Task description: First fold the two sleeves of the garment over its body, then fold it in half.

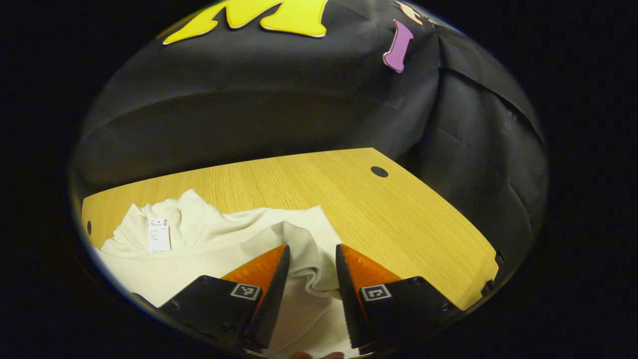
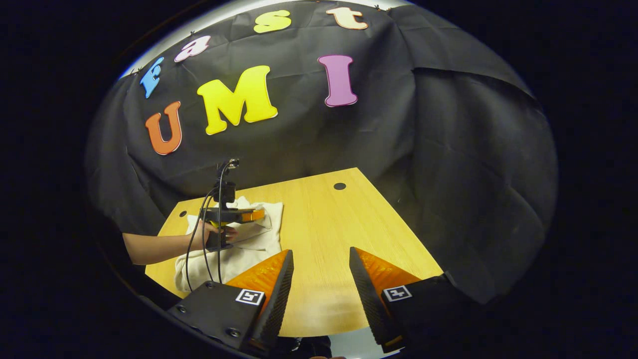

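- My left tool, jaws parted, straddles a bunched sleeve of the cream garment lying on the counter; I judge it not yet pinched.
- My right tool hovers wide open and empty over bare wood.
- Best pinch one layer only, then lay it flat across the body.
- The garment's near hem is cut off; the other sleeve is hard to make out.

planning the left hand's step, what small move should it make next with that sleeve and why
Probably close the left gripper on the bunched sleeve lying between its open fingers, then lift it over the garment body. The sleeve looks only partly folded, crumpled at the garment's edge by the bare table. The right gripper hangs open over wood, away from the cloth.
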`<state>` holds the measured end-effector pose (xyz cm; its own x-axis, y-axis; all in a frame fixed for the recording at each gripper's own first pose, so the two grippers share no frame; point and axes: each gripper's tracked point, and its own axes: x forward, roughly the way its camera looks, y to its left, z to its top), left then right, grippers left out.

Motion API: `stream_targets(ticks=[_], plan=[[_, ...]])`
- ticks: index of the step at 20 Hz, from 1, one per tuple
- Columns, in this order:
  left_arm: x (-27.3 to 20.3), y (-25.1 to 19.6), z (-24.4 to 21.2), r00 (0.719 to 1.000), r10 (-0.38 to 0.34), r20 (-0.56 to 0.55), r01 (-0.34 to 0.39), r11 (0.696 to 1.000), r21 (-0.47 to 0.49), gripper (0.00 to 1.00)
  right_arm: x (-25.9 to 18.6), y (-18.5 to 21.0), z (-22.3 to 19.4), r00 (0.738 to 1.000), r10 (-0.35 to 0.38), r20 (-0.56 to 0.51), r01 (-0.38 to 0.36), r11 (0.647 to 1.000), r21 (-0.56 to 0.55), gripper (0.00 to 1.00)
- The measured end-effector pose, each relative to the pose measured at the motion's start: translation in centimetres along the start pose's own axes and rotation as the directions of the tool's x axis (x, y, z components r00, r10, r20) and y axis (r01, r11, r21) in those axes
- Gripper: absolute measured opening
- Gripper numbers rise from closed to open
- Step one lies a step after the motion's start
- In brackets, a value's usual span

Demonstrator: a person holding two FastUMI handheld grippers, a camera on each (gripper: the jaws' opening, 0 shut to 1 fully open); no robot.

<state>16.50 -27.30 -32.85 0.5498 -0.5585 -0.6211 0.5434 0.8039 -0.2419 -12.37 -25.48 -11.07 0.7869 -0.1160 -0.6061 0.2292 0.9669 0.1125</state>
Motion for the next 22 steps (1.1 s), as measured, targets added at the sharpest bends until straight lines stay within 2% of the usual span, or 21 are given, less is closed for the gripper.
stream_targets(ticks=[2, 4, 6, 7, 8, 9, 10, 11, 12, 13, 15, 16, 17, 20, 22], plan=[[-1.9, 0.9, 1.2, 0.998, 0.031, 0.054, -0.029, 0.999, -0.039, 0.75, 0.7, 1.2, 0.4, 1.000, 0.028, 0.005, -0.028, 1.000, -0.011, 0.71], [-4.6, 2.5, 2.1, 0.991, 0.094, 0.095, -0.089, 0.994, -0.056, 0.86, 1.5, 2.6, 0.9, 0.998, 0.063, 0.011, -0.063, 0.998, -0.021, 0.71], [-7.8, 4.7, 2.8, 0.979, 0.160, 0.128, -0.152, 0.986, -0.071, 0.89, 2.3, 3.9, 1.3, 0.995, 0.094, 0.020, -0.093, 0.995, -0.035, 0.71], [-10.0, 5.2, 3.5, 0.969, 0.196, 0.147, -0.186, 0.979, -0.083, 0.90, 2.9, 4.6, 1.4, 0.994, 0.108, 0.025, -0.107, 0.993, -0.042, 0.65], [-12.6, 5.8, 4.6, 0.959, 0.227, 0.171, -0.214, 0.972, -0.095, 0.90, 3.2, 5.5, 1.6, 0.991, 0.127, 0.030, -0.126, 0.991, -0.045, 0.66], [-15.0, 6.1, 5.4, 0.946, 0.257, 0.197, -0.241, 0.965, -0.099, 0.91, 3.6, 6.4, 1.7, 0.989, 0.144, 0.034, -0.142, 0.989, -0.047, 0.73], [-17.2, 6.1, 6.4, 0.933, 0.281, 0.225, -0.265, 0.959, -0.097, 0.92, 3.9, 7.2, 1.8, 0.987, 0.158, 0.037, -0.156, 0.986, -0.053, 0.68], [-19.2, 6.1, 7.2, 0.920, 0.305, 0.246, -0.292, 0.952, -0.091, 0.92, 4.3, 8.0, 1.6, 0.984, 0.171, 0.038, -0.169, 0.984, -0.061, 0.74], [-20.5, 5.8, 8.0, 0.910, 0.320, 0.262, -0.309, 0.947, -0.084, 0.92, 4.6, 8.9, 1.5, 0.981, 0.189, 0.035, -0.187, 0.980, -0.068, 0.71], [-22.3, 5.6, 8.7, 0.900, 0.342, 0.271, -0.333, 0.939, -0.082, 0.92, 4.7, 9.8, 1.2, 0.977, 0.211, 0.030, -0.209, 0.975, -0.075, 0.76], [-25.5, 5.9, 9.9, 0.879, 0.385, 0.279, -0.371, 0.923, -0.104, 0.92, 5.0, 10.9, 1.0, 0.973, 0.228, 0.034, -0.223, 0.968, -0.115, 0.78], [-27.0, 6.1, 9.9, 0.869, 0.408, 0.279, -0.392, 0.913, -0.116, 0.93, 5.2, 11.4, 1.0, 0.972, 0.234, 0.038, -0.226, 0.964, -0.141, 0.73], [-28.3, 6.2, 9.7, 0.863, 0.426, 0.271, -0.407, 0.905, -0.127, 0.93, 5.4, 11.9, 0.9, 0.970, 0.239, 0.040, -0.229, 0.960, -0.162, 0.80], [-33.1, 6.9, 7.5, 0.837, 0.475, 0.273, -0.449, 0.880, -0.156, 0.93, 6.0, 13.7, 0.1, 0.964, 0.266, 0.024, -0.257, 0.946, -0.197, 0.80], [-35.6, 7.2, 5.1, 0.834, 0.489, 0.256, -0.459, 0.872, -0.171, 0.93, 6.4, 14.5, -0.2, 0.962, 0.274, 0.010, -0.266, 0.942, -0.206, 0.81]])
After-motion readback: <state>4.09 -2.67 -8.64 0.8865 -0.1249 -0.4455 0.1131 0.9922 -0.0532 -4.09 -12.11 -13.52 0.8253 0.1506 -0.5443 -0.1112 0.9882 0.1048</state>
